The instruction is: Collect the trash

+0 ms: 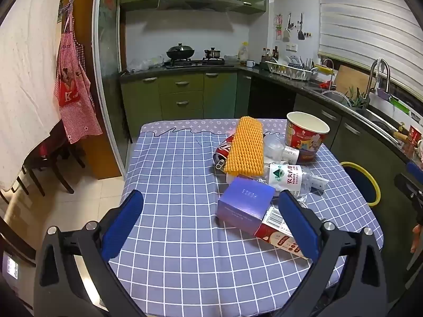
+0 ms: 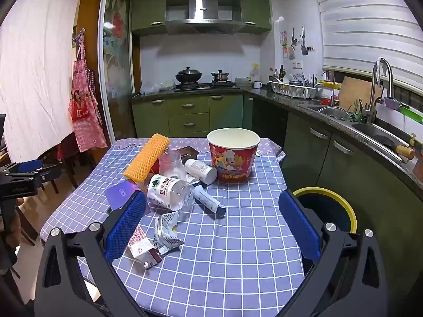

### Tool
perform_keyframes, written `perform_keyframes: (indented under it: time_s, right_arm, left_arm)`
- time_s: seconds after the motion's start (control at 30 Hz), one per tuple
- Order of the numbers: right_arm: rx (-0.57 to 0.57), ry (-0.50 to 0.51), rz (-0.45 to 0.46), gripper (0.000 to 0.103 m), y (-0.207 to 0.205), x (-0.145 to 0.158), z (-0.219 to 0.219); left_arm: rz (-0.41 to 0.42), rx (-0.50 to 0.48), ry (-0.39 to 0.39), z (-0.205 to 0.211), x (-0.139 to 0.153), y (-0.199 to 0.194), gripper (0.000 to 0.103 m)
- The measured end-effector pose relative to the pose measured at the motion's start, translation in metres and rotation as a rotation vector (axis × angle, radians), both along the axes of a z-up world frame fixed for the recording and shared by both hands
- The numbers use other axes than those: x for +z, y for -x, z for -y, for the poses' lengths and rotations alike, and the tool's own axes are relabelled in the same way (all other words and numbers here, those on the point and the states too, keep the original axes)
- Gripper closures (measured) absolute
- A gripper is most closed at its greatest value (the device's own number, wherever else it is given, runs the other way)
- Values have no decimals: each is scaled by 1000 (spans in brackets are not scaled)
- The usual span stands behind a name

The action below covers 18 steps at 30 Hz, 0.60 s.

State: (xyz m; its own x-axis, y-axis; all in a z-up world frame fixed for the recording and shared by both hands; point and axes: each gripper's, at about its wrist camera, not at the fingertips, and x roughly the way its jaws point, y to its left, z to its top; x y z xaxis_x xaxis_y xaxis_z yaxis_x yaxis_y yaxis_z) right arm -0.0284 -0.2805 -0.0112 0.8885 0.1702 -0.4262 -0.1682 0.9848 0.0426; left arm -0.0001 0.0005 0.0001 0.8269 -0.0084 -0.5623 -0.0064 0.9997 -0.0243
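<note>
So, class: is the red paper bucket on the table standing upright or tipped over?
Upright. The red paper bucket stands on its base on the checked tablecloth, its round open rim facing up; the white inside looks empty.

The crushed clear plastic water bottle [image 1: 289, 178], lying just beyond the left tongs' right finger, carries a white label with a green emblem and the Chinese characters 农夫山泉 above the small word NONGFU. The red checked apron [image 1: 74, 84], hanging far off to the left, shows a large white letter K. Other print is too small to read.
</note>
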Motion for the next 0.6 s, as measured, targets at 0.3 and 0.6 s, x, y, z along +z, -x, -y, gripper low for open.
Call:
perform_keyframes:
  time_s: [0.3,0.6]
  right_arm:
    - [-3,1,-4,4,-2,-1,0]
    - [-3,4,0,4,-2,-1,-1]
  left_arm:
    - [-1,-9,-8,1,5,-2,6]
    - [6,-9,-20,5,1,2,6]
